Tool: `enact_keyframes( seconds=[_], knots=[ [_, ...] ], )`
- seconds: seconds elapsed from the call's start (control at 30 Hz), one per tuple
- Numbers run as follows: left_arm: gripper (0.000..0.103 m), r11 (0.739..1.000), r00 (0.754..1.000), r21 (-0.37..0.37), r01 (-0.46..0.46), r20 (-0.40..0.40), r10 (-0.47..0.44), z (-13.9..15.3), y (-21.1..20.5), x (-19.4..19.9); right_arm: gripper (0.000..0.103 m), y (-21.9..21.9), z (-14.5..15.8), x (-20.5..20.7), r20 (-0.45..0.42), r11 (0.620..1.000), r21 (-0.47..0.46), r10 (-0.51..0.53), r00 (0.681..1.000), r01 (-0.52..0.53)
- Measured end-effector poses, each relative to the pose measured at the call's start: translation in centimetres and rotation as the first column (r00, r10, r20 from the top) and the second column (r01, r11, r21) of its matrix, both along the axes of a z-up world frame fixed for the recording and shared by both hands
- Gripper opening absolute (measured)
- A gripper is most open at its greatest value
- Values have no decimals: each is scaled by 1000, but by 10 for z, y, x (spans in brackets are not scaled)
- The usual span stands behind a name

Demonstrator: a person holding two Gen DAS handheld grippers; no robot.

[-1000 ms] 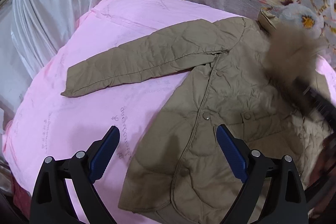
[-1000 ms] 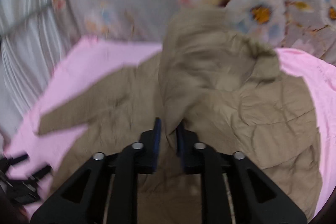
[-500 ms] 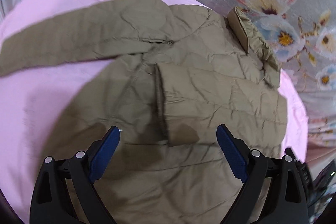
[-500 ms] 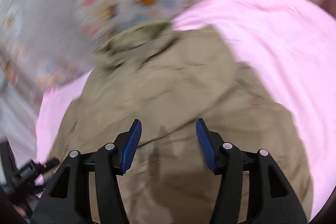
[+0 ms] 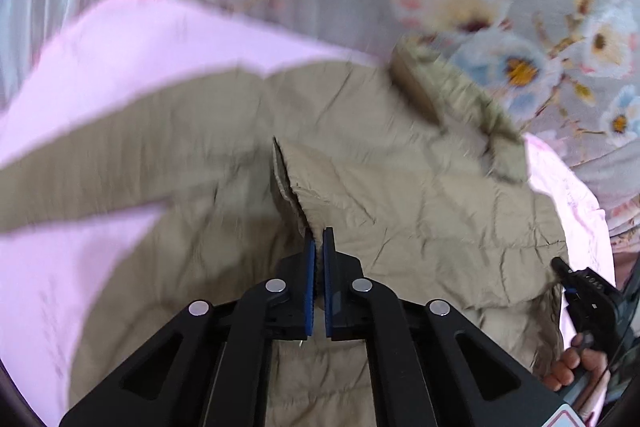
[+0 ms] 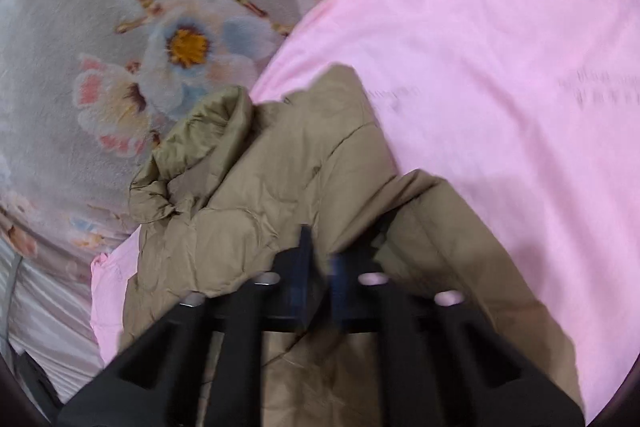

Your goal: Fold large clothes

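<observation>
On the pink bed [image 5: 132, 39], the left gripper [image 5: 319, 241] pinches the khaki jacket [image 5: 420, 211] at its folded sleeve cuff; the right gripper [image 6: 320, 259], blurred, looks closed on the jacket's side. Mid-fold, seemingly; next, carry the fabric across.

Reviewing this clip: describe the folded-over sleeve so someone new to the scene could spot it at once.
On the pink sheet lies a khaki quilted jacket. One sleeve is folded across its body, its cuff edge near the middle, right ahead of the left gripper. The other sleeve stretches out flat over the pink.
</observation>
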State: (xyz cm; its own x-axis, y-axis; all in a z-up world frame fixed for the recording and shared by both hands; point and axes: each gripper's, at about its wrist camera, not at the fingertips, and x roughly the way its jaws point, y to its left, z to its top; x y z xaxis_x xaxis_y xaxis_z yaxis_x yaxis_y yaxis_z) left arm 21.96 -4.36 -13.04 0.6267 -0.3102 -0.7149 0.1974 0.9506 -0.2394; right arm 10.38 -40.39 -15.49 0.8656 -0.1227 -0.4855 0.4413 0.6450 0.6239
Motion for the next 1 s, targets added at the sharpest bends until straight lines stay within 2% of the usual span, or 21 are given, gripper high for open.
enact_keyframes(
  seconds=[0.07, 0.1, 0.13, 0.23, 0.27, 0.33, 0.4, 0.5, 0.6, 0.63, 0.67, 0.7, 0.8, 0.87, 0.93, 1.0],
  knots=[
    [1, 999, 997, 31, 9, 72, -11, 13, -6, 1, 4, 7, 24, -17, 54, 995, -94, -26, 998, 31],
    [1, 999, 997, 52, 12, 77, -16, 11, -9, 4, 3, 8, 27, -20, 51, 991, -123, -38, 998, 44],
    [1, 997, 998, 79, 23, 54, -27, 3, -14, 10, 3, 6, 22, -15, -6, 988, -150, -45, 999, 44],
    [1, 984, 998, 172, 42, -56, -32, -43, -30, 26, 3, -2, -18, 9, -210, 994, -107, -10, 978, -13],
    [1, 980, 996, 194, 48, -78, -34, -55, -32, 27, 3, 0, -21, 8, -217, 993, -113, -6, 976, -19],
    [1, 972, 997, 228, 50, -69, -35, -70, -34, 23, 3, 5, -25, 9, -232, 989, -143, 1, 973, -35],
    [1, 966, 998, 256, 46, -59, -32, -78, -36, 20, 4, 5, -46, 22, -304, 992, -102, 46, 952, -81],
    [5, 958, 999, 284, 33, -38, -24, -79, -39, 19, 9, 14, -36, 18, -336, 984, -165, 10, 942, -69],
    [13, 968, 999, 250, 25, -50, -12, -67, -26, 16, 11, 25, -15, -6, -312, 980, -197, -42, 949, -22],
    [22, 972, 998, 234, 15, -55, -3, -59, -18, 13, 11, 31, -4, -20, -281, 976, -216, -75, 957, 13],
    [26, 975, 999, 221, -10, -48, 21, -49, -7, 7, 11, 38, 6, -30, -247, 972, -235, -88, 965, 29],
    [34, 977, 999, 209, -34, -28, 41, -40, -4, -1, 11, 49, 16, -35, -222, 966, -258, -75, 972, 15],
    [34, 982, 996, 172, -79, 42, 73, -9, 3, -12, 11, 86, 35, -15, -222, 942, -319, 32, 974, -104],
    [34, 990, 998, 126, -56, 48, 51, 5, -8, -8, 11, 115, 38, 10, -234, 920, -336, 124, 964, -200],
    [34, 994, 999, 105, -21, 30, 18, 5, -25, -3, 11, 135, 33, 32, -253, 907, -338, 170, 952, -252],
    [34, 992, 1000, 124, 6, 15, -8, -5, -44, 4, 11, 147, 23, 44, -282, 898, -338, 188, 941, -280]
  ],
)
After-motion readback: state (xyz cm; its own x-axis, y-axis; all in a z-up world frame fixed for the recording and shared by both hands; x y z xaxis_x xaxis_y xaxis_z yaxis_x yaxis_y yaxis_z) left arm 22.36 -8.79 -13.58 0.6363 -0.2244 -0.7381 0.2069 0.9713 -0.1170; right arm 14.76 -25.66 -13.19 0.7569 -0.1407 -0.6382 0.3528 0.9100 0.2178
